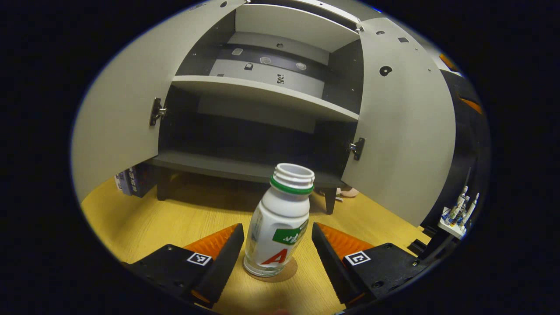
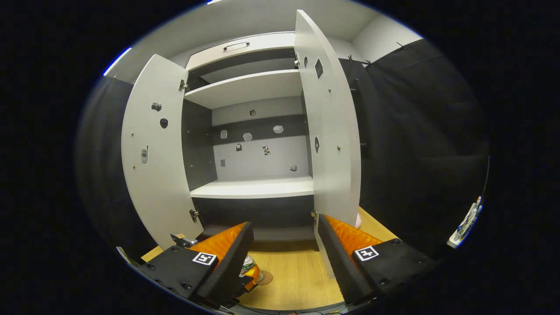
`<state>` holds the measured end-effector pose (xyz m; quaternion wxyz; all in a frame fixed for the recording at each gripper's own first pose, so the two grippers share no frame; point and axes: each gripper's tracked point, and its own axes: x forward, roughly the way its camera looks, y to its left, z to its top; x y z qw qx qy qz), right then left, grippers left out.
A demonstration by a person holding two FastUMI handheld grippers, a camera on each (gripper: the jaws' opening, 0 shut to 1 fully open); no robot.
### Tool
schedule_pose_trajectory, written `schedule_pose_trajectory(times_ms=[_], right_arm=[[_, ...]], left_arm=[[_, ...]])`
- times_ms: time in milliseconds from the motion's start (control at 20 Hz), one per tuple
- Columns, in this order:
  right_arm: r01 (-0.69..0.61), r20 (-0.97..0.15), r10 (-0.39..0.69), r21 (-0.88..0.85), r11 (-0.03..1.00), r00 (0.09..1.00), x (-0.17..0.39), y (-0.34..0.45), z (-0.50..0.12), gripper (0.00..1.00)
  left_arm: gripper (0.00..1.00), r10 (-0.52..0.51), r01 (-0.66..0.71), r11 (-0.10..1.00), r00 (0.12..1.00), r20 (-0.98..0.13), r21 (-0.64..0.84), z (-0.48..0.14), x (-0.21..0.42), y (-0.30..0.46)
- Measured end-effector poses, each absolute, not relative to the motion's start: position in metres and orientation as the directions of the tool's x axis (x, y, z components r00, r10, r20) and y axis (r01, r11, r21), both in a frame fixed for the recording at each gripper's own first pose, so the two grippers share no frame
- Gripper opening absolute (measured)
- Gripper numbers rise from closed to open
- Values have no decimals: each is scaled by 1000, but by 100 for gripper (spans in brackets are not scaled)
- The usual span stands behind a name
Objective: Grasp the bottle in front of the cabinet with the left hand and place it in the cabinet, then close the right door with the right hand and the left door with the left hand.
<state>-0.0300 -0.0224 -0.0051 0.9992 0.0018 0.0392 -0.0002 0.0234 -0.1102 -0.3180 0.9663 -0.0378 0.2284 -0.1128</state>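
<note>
While both cabinet doors stand swung out, the left gripper view has the left door [image 1: 118,113] at the left edge, its hinge [image 1: 156,111] visible against the dark interior of the cabinet [image 1: 262,131]. A light shelf [image 1: 262,92] crosses the interior, with an open lower compartment beneath it. Low in that view, the left hand-held gripper [image 1: 277,245] is spread wide, one finger on each side of the bottle [image 1: 279,227]; neither finger touches it, with gaps on both sides. Bottle stands upright on the wooden table [image 1: 175,223], uncapped, white body with a green ring at the neck, just in front of the cabinet's lower compartment, on a round mark on the table. Right door [image 1: 402,127] is at the right of the same view. In the right gripper view, the right hand-held gripper [image 2: 285,258] is likewise spread wide and holding nothing, raised above the table and facing the open cabinet [image 2: 258,162]. Part of the bottle [image 2: 248,265] shows just behind its left finger, mostly hidden. The right door [image 2: 330,144] is seen nearly edge-on above the right finger.
</note>
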Motion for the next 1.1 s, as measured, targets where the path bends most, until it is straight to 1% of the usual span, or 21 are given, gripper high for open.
schedule_pose_trajectory(times_ms=[250, 300, 350, 400, 500, 600, 650, 800, 900, 1100], right_arm=[[1, -88, 0, 9, 1000, 996, -33, -23, -11, 98], [3, -90, -2, 11, 1000, 996, -33, -24, -11, 98], [5, -92, -4, 14, 1000, 996, -34, -25, -12, 98], [8, -94, -6, 19, 1000, 996, -35, -27, -13, 98], [15, -96, -11, 32, 999, 995, -36, -30, -15, 98], [22, -97, -18, 43, 999, 995, -36, -34, -16, 100], [26, -96, -22, 48, 998, 995, -36, -36, -16, 98], [30, -93, -23, 67, 997, 995, -34, -37, -17, 98], [35, -96, -28, 66, 997, 995, -32, -40, -20, 98], [51, -103, -45, 55, 997, 994, -30, -47, -28, 98]], left_arm=[[95, -227, 203, 974, 871, -436, -100, -329, 26, -112], [94, -216, 197, 976, 873, -438, -89, -330, 26, -108], [86, -216, 198, 976, 871, -442, -86, -329, 26, -106], [80, -213, 196, 977, 873, -439, -84, -326, 26, -105], [74, -225, 205, 974, 863, -453, -92, -323, 22, -104], [74, -265, 241, 964, 848, -458, -112, -313, 15, -106], [74, -276, 250, 961, 845, -458, -117, -305, 11, -104], [74, -278, 245, 961, 861, -427, -132, -267, 9, -94], [73, -278, 238, 960, 877, -391, -149, -231, 11, -87], [73, -314, 271, 947, 898, -307, -175, -158, 22, -84]])
